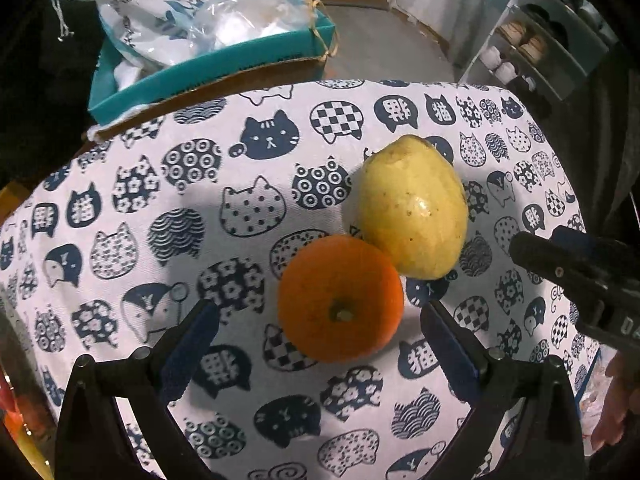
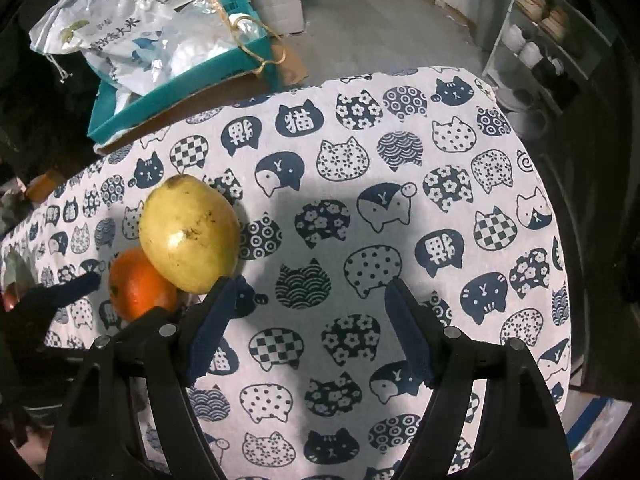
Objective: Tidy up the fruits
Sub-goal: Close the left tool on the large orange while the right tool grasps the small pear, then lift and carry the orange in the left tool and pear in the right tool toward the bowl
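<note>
An orange (image 1: 340, 298) and a yellow pear-like fruit (image 1: 414, 206) lie touching each other on a cat-print tablecloth (image 1: 180, 200). My left gripper (image 1: 320, 344) is open just above the cloth, its fingers on either side of the orange's near half without touching it. My right gripper (image 2: 310, 320) is open and empty over bare cloth, to the right of the fruits; its left finger (image 2: 216, 312) sits right beside the yellow fruit (image 2: 190, 234). The orange (image 2: 138, 284) shows behind that fruit. The right gripper's tip also shows in the left wrist view (image 1: 560, 264).
A teal box (image 1: 208, 72) with plastic bags (image 1: 160, 12) stands beyond the table's far left edge. A shoe rack (image 1: 532, 44) stands at the far right. The cloth's right half (image 2: 460, 220) holds nothing.
</note>
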Demonstrator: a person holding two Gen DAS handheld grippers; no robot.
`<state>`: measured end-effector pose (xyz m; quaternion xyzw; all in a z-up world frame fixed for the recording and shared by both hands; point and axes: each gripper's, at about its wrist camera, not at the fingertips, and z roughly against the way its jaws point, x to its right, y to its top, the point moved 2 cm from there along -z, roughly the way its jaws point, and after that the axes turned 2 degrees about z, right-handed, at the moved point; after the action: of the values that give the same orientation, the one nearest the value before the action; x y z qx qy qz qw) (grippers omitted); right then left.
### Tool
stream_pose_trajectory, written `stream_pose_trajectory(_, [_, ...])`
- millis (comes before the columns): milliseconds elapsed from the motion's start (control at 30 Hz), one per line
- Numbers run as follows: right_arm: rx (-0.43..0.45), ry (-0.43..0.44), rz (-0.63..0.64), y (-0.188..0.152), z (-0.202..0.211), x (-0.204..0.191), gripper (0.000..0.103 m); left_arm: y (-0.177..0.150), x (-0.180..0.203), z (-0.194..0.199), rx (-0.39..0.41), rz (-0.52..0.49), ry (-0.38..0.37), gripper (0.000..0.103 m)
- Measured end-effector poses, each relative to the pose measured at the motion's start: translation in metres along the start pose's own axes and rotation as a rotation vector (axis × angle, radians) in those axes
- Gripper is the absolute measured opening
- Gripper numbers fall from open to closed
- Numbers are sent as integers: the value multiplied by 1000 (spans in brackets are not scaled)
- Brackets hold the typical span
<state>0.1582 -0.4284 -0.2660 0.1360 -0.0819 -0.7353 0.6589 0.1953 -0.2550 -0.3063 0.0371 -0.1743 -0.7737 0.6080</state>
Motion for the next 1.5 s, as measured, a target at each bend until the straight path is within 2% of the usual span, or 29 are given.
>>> stream_pose_trajectory(67, [1, 3, 1, 1, 0, -1, 77, 0, -1, -2, -3, 8, -19, 91])
stream_pose_trajectory(100, [0, 7, 3, 2, 0, -3, 77, 1, -1, -3, -8, 10, -25, 82])
stream_pose_trajectory(200, [2, 21, 5, 5, -1, -7, 77, 0, -1, -9, -35, 19, -81, 67])
stream_pose_trajectory(233, [2, 24, 6, 5, -1, -8, 77, 0, -2, -8, -34, 22, -98, 65])
stream_pose_trajectory(467, [8, 86, 45, 12, -3, -27, 77, -4, -18, 4, -2, 43, -41, 64])
stream_pose_trajectory(767, [-35, 140, 124, 25, -27, -63, 77, -2, -69, 22, 38, 142, 11, 63])
stream_pose_trajectory(967, [-70, 80, 194, 31, -52, -80, 77, -5, -89, 29, 48, 165, 26, 63])
stream_pose_trajectory(1200, [-90, 46, 175, 32, -72, -81, 77, -11, -108, 41, 58, 193, 24, 63])
stream_pose_trajectory(1233, [-94, 44, 171, 32, -73, -82, 77, -10, -109, 42, 60, 197, 23, 63])
stream_pose_trajectory(1267, [-96, 41, 169, 31, -74, -83, 71, -10, -110, 44, 63, 201, 22, 63])
stream_pose_trajectory(1500, [-44, 5, 179, 21, -67, -85, 70, -12, -111, 61, 97, 195, 22, 63])
